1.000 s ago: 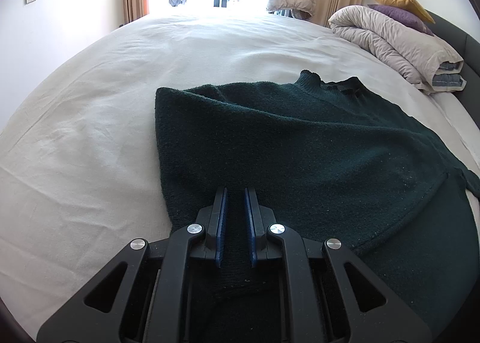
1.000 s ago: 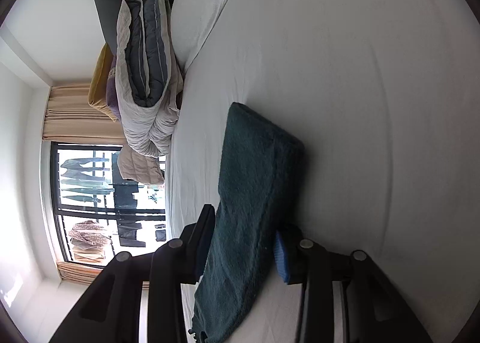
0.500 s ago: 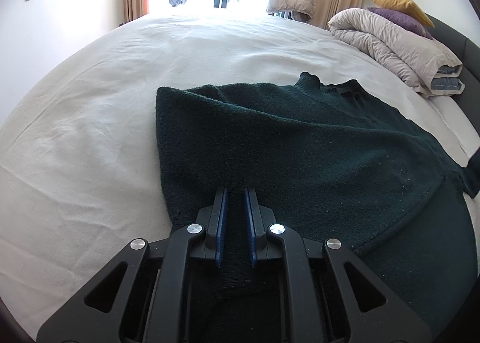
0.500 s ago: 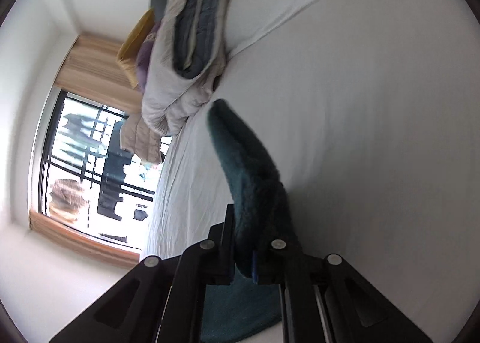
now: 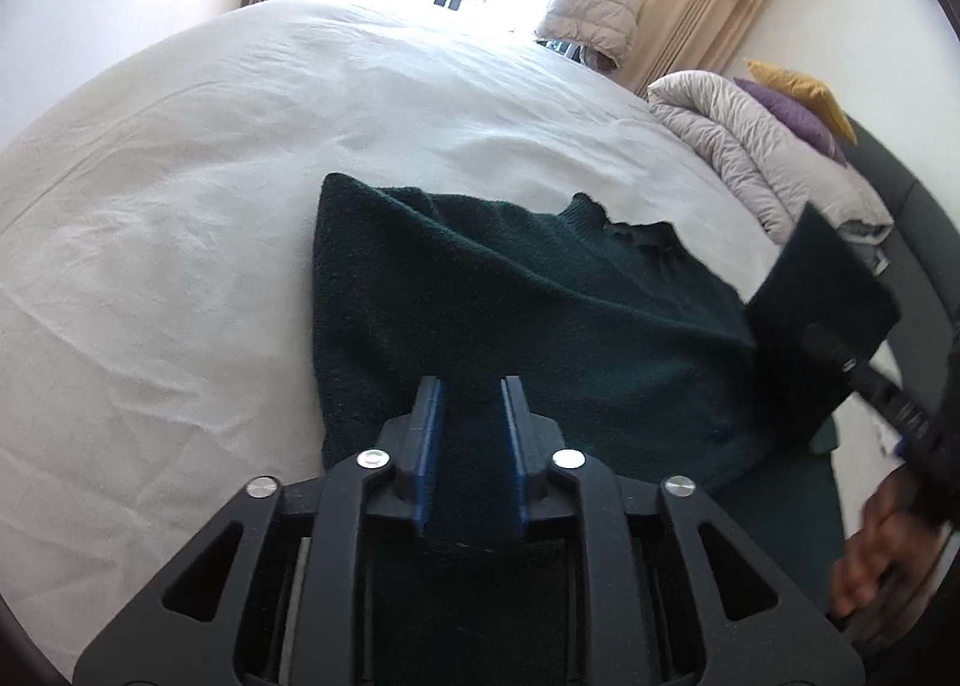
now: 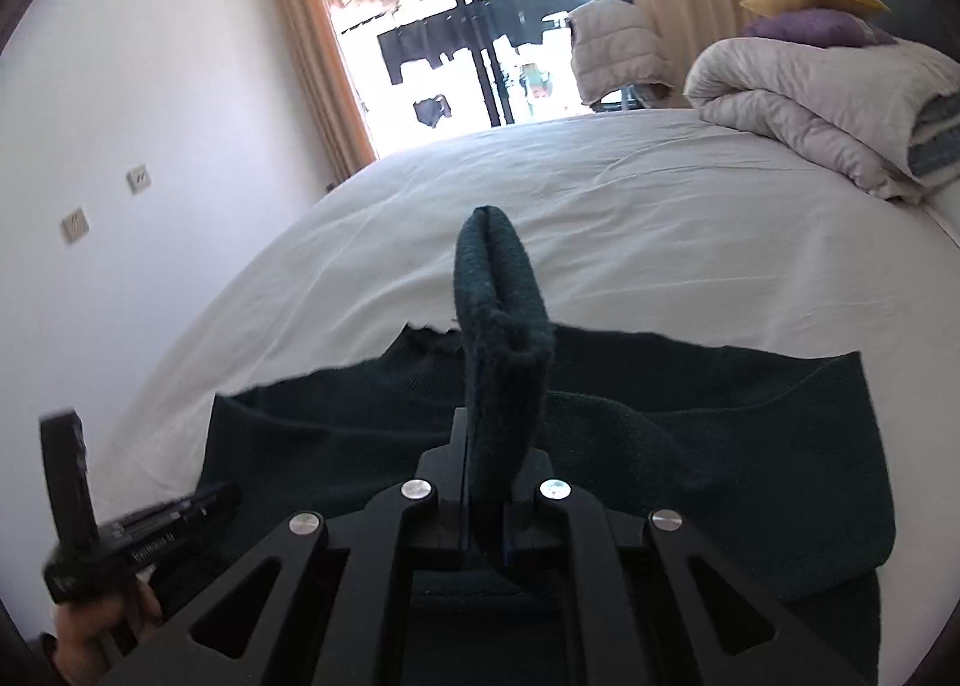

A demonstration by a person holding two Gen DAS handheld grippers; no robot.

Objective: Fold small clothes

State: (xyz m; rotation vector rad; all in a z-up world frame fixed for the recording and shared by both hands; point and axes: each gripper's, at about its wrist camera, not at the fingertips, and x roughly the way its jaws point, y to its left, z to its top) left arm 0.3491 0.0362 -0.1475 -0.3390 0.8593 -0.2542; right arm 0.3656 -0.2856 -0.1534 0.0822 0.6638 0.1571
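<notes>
A dark green knit sweater [image 5: 510,314] lies flat on the white bed, collar toward the window. My left gripper [image 5: 471,404] hovers over its near hem, jaws slightly apart with nothing clamped between them. My right gripper [image 6: 492,482] is shut on the sweater's sleeve cuff [image 6: 501,314], which stands up from between the jaws above the sweater body [image 6: 720,422]. In the left wrist view the lifted sleeve [image 5: 822,290] shows at the right with the right gripper under it. The left gripper also shows in the right wrist view [image 6: 120,542] at the lower left.
The white bed sheet [image 5: 180,206] spreads wide to the left and far side. A folded grey duvet [image 6: 828,104] with purple and yellow pillows sits at the head of the bed on the right. A padded jacket [image 6: 618,50] stands by the window.
The right gripper closed on the sleeve, lifted it off the bed and swung it over the sweater body. The left gripper's jaws opened a little and it tilted back from the hem.
</notes>
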